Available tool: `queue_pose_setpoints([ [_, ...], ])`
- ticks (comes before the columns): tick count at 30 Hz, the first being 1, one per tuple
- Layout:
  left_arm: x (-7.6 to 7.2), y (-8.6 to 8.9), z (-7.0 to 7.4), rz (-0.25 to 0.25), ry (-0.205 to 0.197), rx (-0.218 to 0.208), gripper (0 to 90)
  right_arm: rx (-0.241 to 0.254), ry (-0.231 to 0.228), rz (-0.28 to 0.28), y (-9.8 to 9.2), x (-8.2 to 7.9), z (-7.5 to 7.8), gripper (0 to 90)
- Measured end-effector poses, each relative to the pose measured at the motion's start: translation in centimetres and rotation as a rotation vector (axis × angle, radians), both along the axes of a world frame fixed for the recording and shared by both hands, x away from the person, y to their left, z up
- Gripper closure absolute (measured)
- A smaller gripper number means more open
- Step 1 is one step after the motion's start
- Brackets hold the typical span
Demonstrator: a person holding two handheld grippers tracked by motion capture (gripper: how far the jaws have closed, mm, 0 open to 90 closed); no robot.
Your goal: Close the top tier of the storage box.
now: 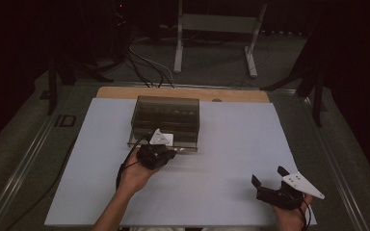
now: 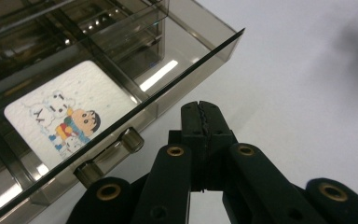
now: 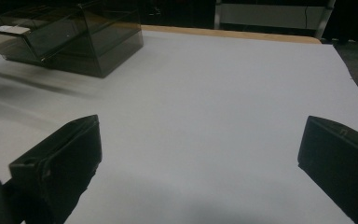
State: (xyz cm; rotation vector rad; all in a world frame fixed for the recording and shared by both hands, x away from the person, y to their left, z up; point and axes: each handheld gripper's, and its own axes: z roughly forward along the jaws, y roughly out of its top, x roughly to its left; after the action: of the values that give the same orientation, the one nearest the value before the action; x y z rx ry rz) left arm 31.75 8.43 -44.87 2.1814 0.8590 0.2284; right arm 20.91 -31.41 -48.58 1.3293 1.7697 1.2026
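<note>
At centre frame, our left gripper [image 2: 200,112], jaws closed on nothing, sits beside the smoky drawer's handle [image 2: 109,156]. Our right gripper [image 1: 270,179] waits wide open, lower right. Next, we likely hook the handle.

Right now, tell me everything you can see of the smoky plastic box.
The box is a smoke-tinted see-through plastic organizer standing on the white sheet near the table's far edge. Its drawer is pulled out toward the person, with dividers inside and a cylindrical handle on its front wall. A white card with a cartoon print lies flat in one compartment. The left hand-held gripper, jaws shut and empty, sits just beside the handle, apparently not touching it.
</note>
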Motion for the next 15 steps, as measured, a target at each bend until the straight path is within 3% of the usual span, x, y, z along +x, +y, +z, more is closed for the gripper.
queue_pose_setpoints([
  [15,0.38,-0.36,-0.86,0.009,0.016,0.016,90.0,-0.002,0.001,0.000,0.02,-0.02,0.01,0.0],
])
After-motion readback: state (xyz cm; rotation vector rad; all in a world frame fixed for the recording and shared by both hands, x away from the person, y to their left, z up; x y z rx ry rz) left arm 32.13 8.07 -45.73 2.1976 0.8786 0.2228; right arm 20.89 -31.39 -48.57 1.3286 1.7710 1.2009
